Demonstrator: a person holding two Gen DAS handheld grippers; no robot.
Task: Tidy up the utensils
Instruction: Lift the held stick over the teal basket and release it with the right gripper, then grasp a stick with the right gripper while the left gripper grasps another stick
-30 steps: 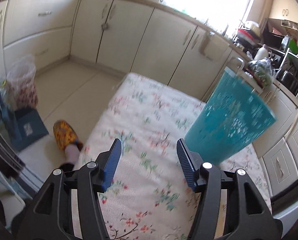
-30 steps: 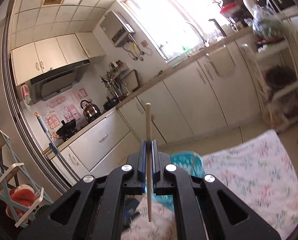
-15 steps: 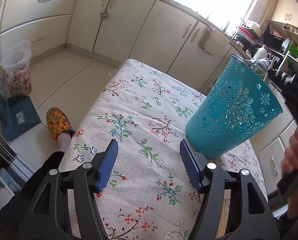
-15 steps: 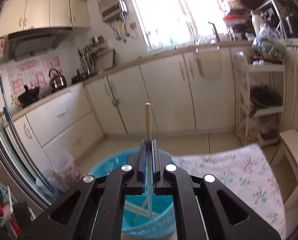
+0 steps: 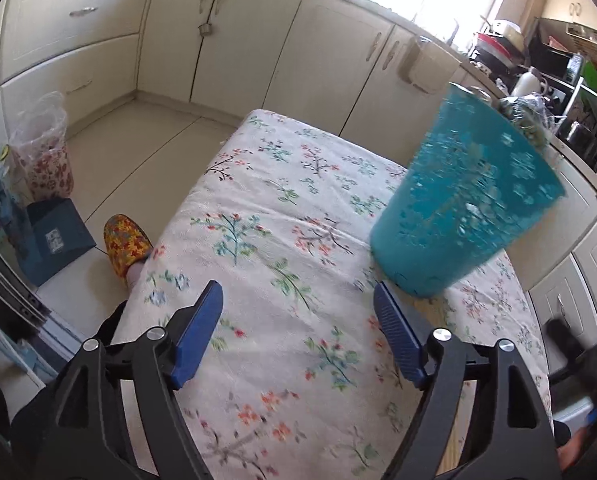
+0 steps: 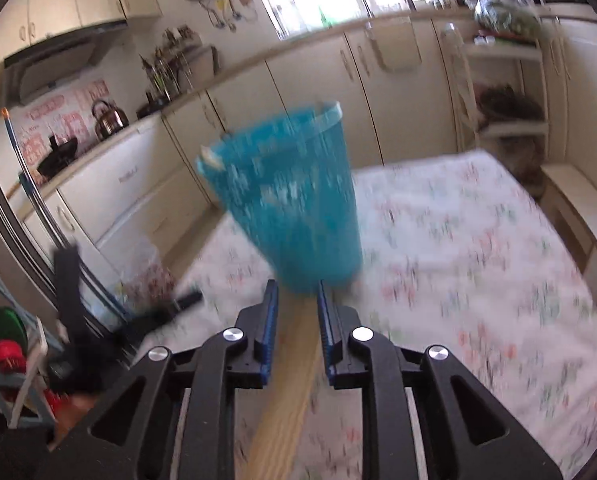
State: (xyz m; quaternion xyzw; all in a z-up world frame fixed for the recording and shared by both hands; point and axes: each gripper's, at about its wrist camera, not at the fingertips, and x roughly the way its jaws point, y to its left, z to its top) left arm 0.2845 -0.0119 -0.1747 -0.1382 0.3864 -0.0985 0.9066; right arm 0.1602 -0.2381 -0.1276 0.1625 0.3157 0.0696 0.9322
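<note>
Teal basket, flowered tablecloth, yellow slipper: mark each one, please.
Teal basket (image 5: 462,208), left wrist view, middle of its perforated side wall.
Flowered tablecloth (image 5: 266,248), left wrist view, bare middle.
Yellow slipper (image 5: 127,242), left wrist view, patterned top.

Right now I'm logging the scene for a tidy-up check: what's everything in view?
Utensil basket: one, teal, perforated, on the table's right part; contents too blurred to tell.
Tablecloth: one, white floral, covering the table.
Wooden strip: one, light, below the right claw.
Slipper: one, orange-yellow, on the floor left of the table.
Bin: one, floral with clear liner, on the floor by the cabinets.
Kettle: one, dark, on the counter.
Left claw: open, empty.
Right claw: open, empty, near the basket's base.
</note>
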